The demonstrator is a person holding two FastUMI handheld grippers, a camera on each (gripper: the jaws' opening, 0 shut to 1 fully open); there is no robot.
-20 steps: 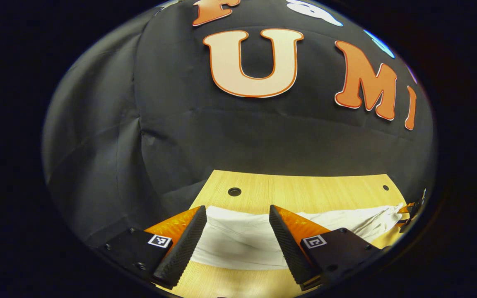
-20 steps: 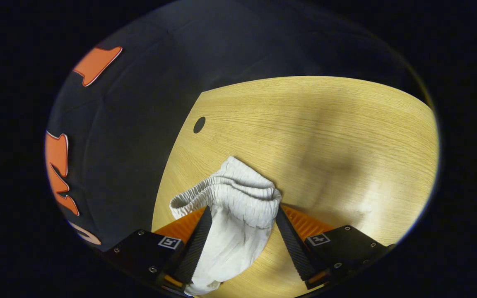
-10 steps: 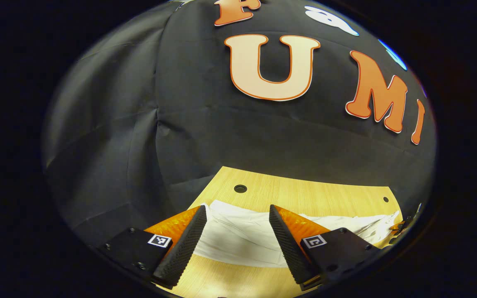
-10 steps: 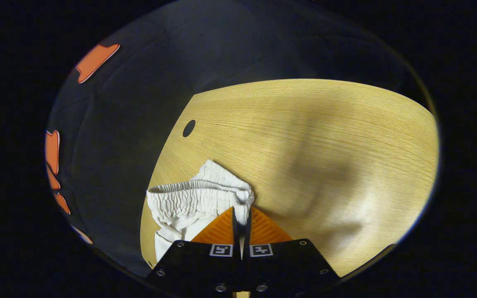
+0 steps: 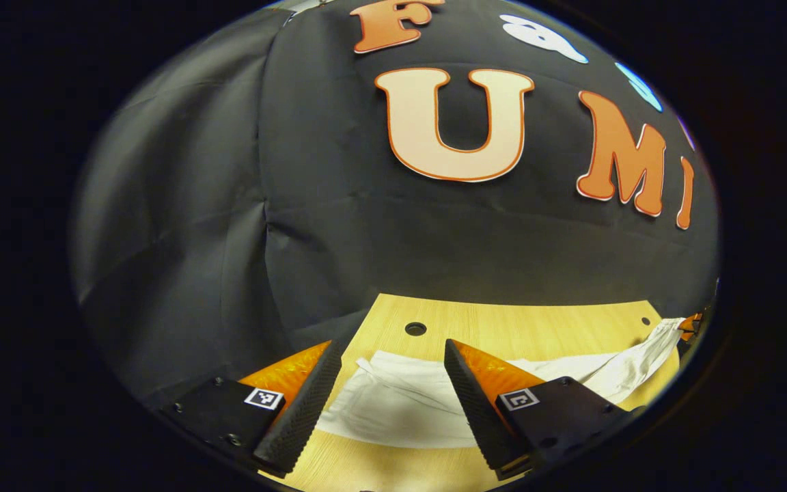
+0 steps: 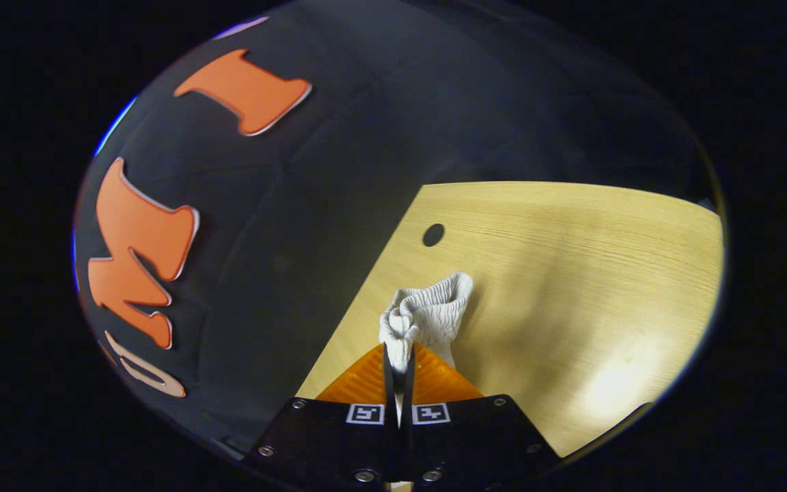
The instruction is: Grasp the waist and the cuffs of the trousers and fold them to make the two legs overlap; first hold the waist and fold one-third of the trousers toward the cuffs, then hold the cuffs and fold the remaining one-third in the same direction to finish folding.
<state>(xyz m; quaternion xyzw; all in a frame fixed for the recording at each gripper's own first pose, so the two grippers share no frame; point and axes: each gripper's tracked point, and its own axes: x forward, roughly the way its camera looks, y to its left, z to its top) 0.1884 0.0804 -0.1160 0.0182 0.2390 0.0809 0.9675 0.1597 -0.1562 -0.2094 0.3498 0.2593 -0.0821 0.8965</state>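
White waistband now lifted, bunched.

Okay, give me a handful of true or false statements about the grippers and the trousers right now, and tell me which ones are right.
1. The right gripper is shut on the waist. True.
2. The left gripper is shut on the trousers. False: its fingers stand apart, with the cloth lying between them on the table.
3. The trousers are dark. False: they are white.
4. The table has a round hole beyond the trousers. True.
5. The waist is bunched and ribbed. True.
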